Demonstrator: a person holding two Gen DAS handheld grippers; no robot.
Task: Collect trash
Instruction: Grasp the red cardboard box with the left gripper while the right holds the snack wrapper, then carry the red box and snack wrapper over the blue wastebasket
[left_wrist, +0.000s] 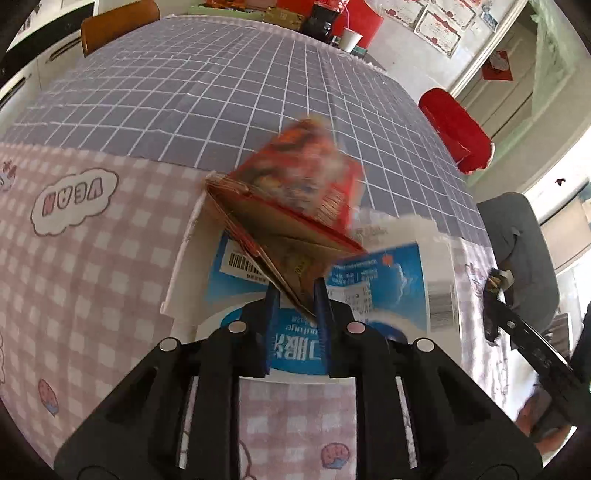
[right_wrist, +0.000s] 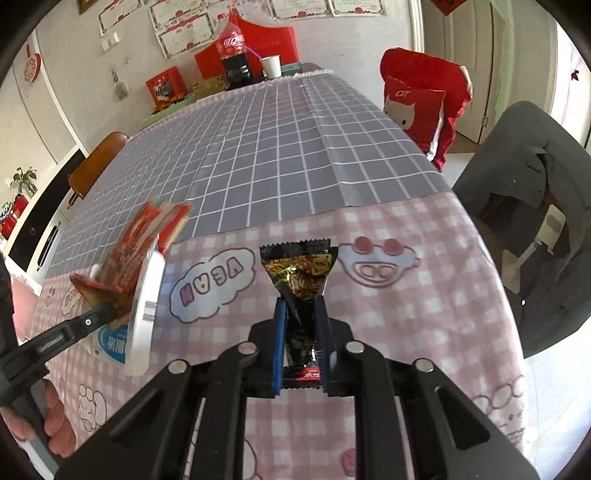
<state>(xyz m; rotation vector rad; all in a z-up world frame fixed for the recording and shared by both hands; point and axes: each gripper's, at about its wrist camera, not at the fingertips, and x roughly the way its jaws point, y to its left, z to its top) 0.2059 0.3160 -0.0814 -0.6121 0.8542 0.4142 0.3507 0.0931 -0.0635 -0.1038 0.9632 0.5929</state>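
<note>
My left gripper (left_wrist: 295, 291) is shut on a flattened red and brown carton (left_wrist: 295, 199), which it holds tilted above a white and blue flattened box (left_wrist: 391, 280) lying on the table. The carton looks blurred. In the right wrist view the same carton (right_wrist: 144, 243) and the white box (right_wrist: 144, 299) show at the left, with the left gripper (right_wrist: 107, 312) beside them. My right gripper (right_wrist: 300, 306) is shut on a black and gold snack wrapper (right_wrist: 299, 273), held above the pink checked cloth (right_wrist: 406, 314).
The table has a grey grid cloth (right_wrist: 277, 147) farther back. A cola bottle (right_wrist: 234, 55), a paper cup (right_wrist: 271, 66) and red boxes stand at the far end. A red-covered chair (right_wrist: 424, 99) and a grey chair (right_wrist: 532, 206) stand at the right, a brown chair (right_wrist: 96, 166) at the left.
</note>
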